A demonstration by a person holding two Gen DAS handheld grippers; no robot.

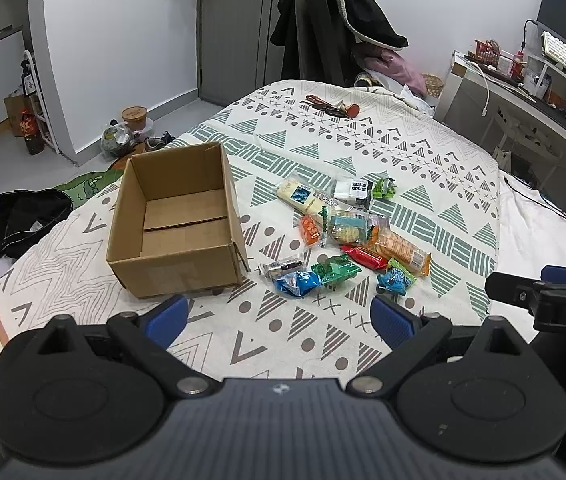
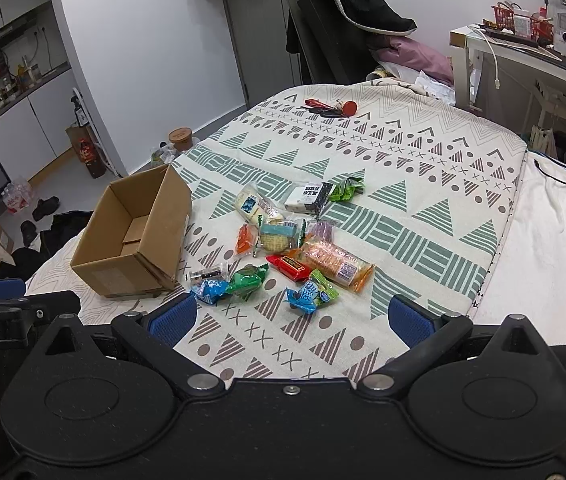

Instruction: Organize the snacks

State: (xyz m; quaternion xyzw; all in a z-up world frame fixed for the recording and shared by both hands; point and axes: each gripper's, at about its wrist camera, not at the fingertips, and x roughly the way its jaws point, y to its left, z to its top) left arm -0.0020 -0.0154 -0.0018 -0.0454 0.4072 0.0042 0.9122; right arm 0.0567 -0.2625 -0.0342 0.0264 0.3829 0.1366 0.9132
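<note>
An open cardboard box [image 1: 179, 220] [image 2: 135, 236] stands empty on the patterned bedspread. To its right lies a heap of wrapped snacks [image 1: 343, 232] [image 2: 287, 248]: a blue packet [image 1: 297, 283] [image 2: 209, 291], a green packet [image 1: 335, 269] [image 2: 247, 278], a red bar [image 1: 365, 258] [image 2: 289, 267], an orange cracker pack [image 1: 403, 252] [image 2: 335, 265] and several more. My left gripper [image 1: 279, 320] hovers open, short of the box and the nearest packets, with nothing between its fingers. My right gripper [image 2: 291, 320] is open too, near the heap's front edge.
Keys with a red tag [image 1: 335, 109] [image 2: 331, 109] lie at the far end of the bed. A chair draped in dark clothes [image 1: 335, 28] stands behind. A desk [image 1: 543, 100] runs along the right. Clothes, shoes and bags litter the floor at left [image 1: 23, 216].
</note>
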